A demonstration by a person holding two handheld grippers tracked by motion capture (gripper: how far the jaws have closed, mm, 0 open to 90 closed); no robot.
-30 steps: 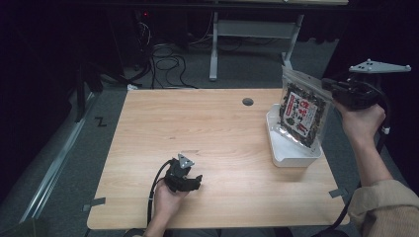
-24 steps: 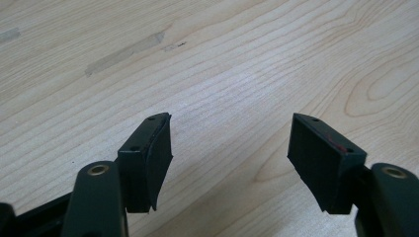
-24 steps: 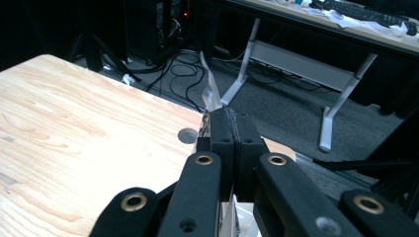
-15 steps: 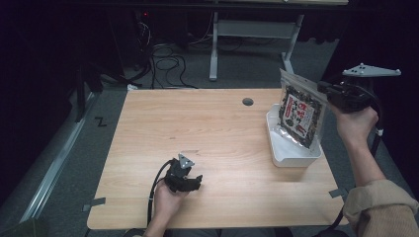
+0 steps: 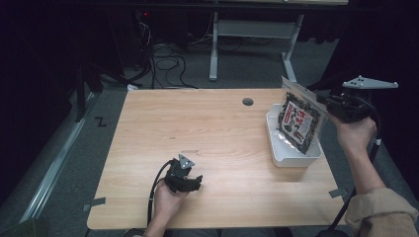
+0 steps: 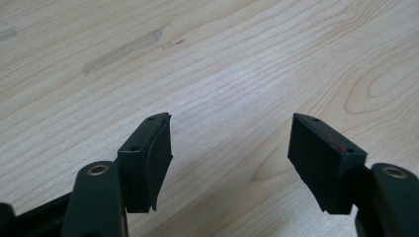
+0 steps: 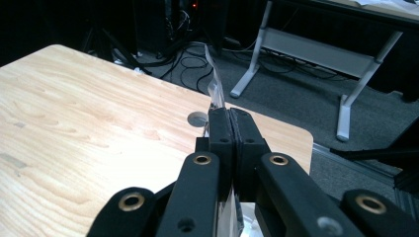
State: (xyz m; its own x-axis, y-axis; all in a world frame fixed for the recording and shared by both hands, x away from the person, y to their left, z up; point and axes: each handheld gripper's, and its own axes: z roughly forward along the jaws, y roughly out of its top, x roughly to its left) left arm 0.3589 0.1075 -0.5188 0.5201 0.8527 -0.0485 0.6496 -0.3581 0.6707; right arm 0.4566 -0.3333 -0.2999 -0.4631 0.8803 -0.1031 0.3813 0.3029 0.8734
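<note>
On the right side of the light wooden table (image 5: 207,133), the right gripper (image 5: 330,104) has its two black jaws pressed together on the upper edge of a clear plastic snack packet with a dark printed label and dark contents (image 5: 298,122). The packet hangs tilted, its lower end down inside a white rectangular plastic tray (image 5: 291,158) that sits near the table's right edge, while its top rises above the tray's rim. In the right gripper view the jaws meet flat against each other and a thin strip of the packet's clear film (image 7: 216,91) stands up from between them, with the round cable hole in the tabletop (image 7: 198,117) just beyond. In the high view that hole (image 5: 247,101) lies just to the left of the tray's far end. The left gripper (image 5: 199,180) rests low at the near edge of the table, held in the person's left hand (image 5: 168,200), well apart from the tray and packet. In the left gripper view its jaws stand apart with only bare wood grain between them, so it grips nothing
</note>
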